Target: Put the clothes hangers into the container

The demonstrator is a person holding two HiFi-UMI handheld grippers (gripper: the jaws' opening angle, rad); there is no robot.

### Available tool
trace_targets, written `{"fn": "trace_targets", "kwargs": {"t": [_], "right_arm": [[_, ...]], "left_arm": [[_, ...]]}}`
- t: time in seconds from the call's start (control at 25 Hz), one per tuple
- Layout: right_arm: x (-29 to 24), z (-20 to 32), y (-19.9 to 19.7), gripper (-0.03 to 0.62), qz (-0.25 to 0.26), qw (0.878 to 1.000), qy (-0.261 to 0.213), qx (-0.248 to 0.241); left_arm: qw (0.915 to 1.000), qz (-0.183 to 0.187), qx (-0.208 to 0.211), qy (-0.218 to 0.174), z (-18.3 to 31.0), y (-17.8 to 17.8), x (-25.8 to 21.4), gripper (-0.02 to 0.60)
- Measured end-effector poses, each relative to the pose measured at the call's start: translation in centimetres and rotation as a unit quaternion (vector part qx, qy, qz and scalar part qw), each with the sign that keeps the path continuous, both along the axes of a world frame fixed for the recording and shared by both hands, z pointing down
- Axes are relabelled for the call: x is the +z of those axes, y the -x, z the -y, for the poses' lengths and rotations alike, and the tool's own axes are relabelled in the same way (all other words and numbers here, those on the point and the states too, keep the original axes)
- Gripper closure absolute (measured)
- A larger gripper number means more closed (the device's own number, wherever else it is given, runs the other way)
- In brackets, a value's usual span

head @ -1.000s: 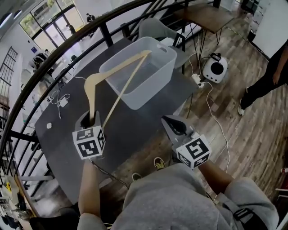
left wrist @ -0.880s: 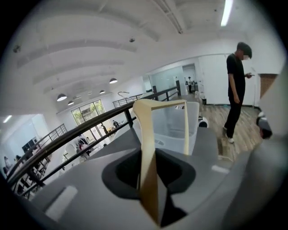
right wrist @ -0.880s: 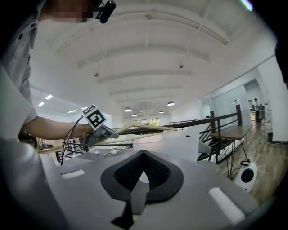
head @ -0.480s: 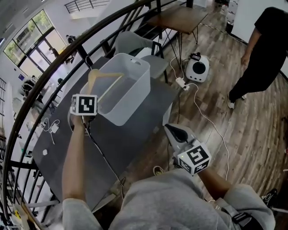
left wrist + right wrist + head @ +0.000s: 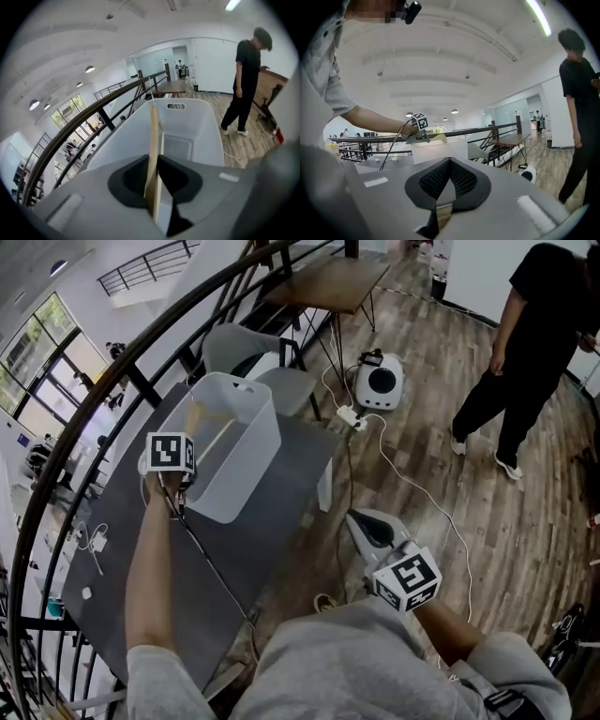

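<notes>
A light wooden clothes hanger point(image 5: 153, 140) stands on edge between the jaws of my left gripper point(image 5: 157, 187), which are closing with the pads pressed on the wood. It reaches forward into the white plastic container point(image 5: 206, 136). In the head view my left gripper point(image 5: 183, 479) is at the container's point(image 5: 239, 488) near left rim, and part of the hanger point(image 5: 200, 414) shows inside it. My right gripper point(image 5: 364, 524) hangs low over the floor to the right of the table. Its jaws meet with nothing between them in the right gripper view point(image 5: 450, 161).
The container stands on a dark grey table point(image 5: 281, 460) beside a curved black railing point(image 5: 112, 395). A grey chair point(image 5: 246, 341), a wooden table point(image 5: 328, 282) and a white round device point(image 5: 380, 381) with cables stand beyond. A person in black point(image 5: 530, 334) stands at the right.
My left gripper has carried the hanger forward from above the near table to the container's rim, and the hanger now dips inside. The right gripper has hardly moved.
</notes>
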State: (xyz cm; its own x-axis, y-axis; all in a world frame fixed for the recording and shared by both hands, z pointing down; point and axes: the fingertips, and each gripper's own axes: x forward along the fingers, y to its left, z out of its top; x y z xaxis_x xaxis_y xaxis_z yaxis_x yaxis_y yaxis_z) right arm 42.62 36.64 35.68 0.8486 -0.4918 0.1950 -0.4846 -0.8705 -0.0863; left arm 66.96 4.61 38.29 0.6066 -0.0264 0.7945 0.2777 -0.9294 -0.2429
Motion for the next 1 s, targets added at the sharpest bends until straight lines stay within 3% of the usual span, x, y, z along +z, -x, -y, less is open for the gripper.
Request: {"fn": "trace_targets", "kwargs": {"t": [0.16, 0.52, 0.56, 0.64, 0.8, 0.88, 1.0], "right_arm": [[-0.1, -1.2, 0.3, 0.597, -0.002, 1.000, 0.002, 0.017], [0.1, -1.8, 1.2, 0.597, 0.007, 0.999, -0.001, 0.039], [0.0, -1.9, 1.4, 0.597, 0.005, 0.999, 0.001, 0.039], [-0.2, -2.1, 1.4, 0.597, 0.002, 0.999, 0.004, 0.038], [-0.6, -2.7, 1.3, 0.597, -0.002, 0.999, 0.005, 0.036], [-0.8, -2.9, 1.6, 0.597, -0.002, 0.999, 0.004, 0.034], [-0.3, -2.5, 1.5, 0.597, 0.002, 1.000, 0.005, 0.029]], "left_arm": [[0.9994, 0.022, -0.011, 0.025, -0.9, -0.9, 1.0, 0.514], [0.9972, 0.009, 0.027, -0.069, 0.5, -1.7, 2.3, 0.509], [0.9971, 0.006, 0.033, -0.069, 0.3, -1.5, 2.2, 0.502], [0.9968, -0.002, 0.050, -0.062, -0.5, -1.2, 2.1, 0.430], [0.9862, -0.127, 0.040, -0.098, 0.6, -2.5, -2.8, 0.359], [0.9864, -0.145, 0.022, -0.075, 1.2, -1.2, -3.8, 0.310], [0.9842, -0.175, 0.024, -0.015, 0.9, 1.3, -4.9, 0.302]]}}
